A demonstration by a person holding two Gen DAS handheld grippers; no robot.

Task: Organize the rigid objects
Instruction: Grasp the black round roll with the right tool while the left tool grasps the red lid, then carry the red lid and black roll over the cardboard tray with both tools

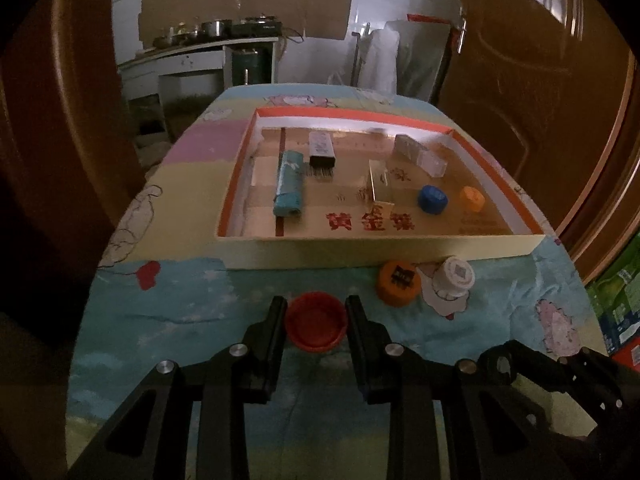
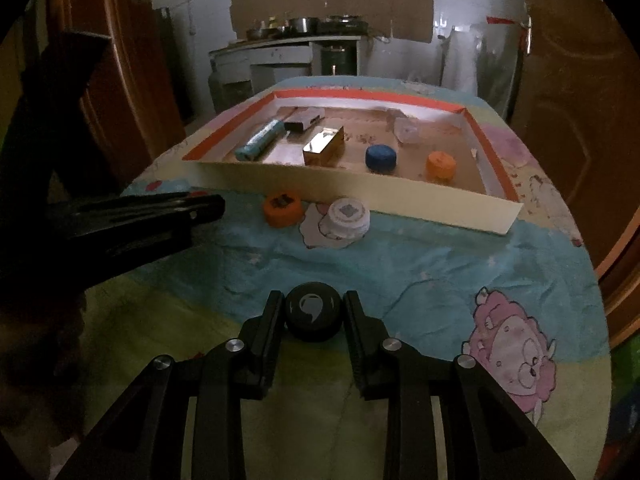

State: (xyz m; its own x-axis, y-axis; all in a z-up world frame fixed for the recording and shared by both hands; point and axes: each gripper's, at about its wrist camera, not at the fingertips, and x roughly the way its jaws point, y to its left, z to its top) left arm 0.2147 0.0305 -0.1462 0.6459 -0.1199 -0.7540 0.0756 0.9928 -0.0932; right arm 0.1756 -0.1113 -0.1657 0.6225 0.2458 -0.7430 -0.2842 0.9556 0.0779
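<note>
Tray (image 1: 384, 248) on tabletop (image 1: 200, 300), beyond both claws. Two caps (image 1: 398, 282) just before tray's near wall, side by side. Inside tray: roll (image 1: 288, 184) left, two caps (image 1: 432, 199) right, boxes behind, possibly touching.

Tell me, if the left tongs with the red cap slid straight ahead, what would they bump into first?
Probably the near wall of the cardboard tray. The left tongs grip the red cap, and only bare tablecloth lies ahead; the orange cap sits off to the right. Their height above the cloth is unclear.
</note>
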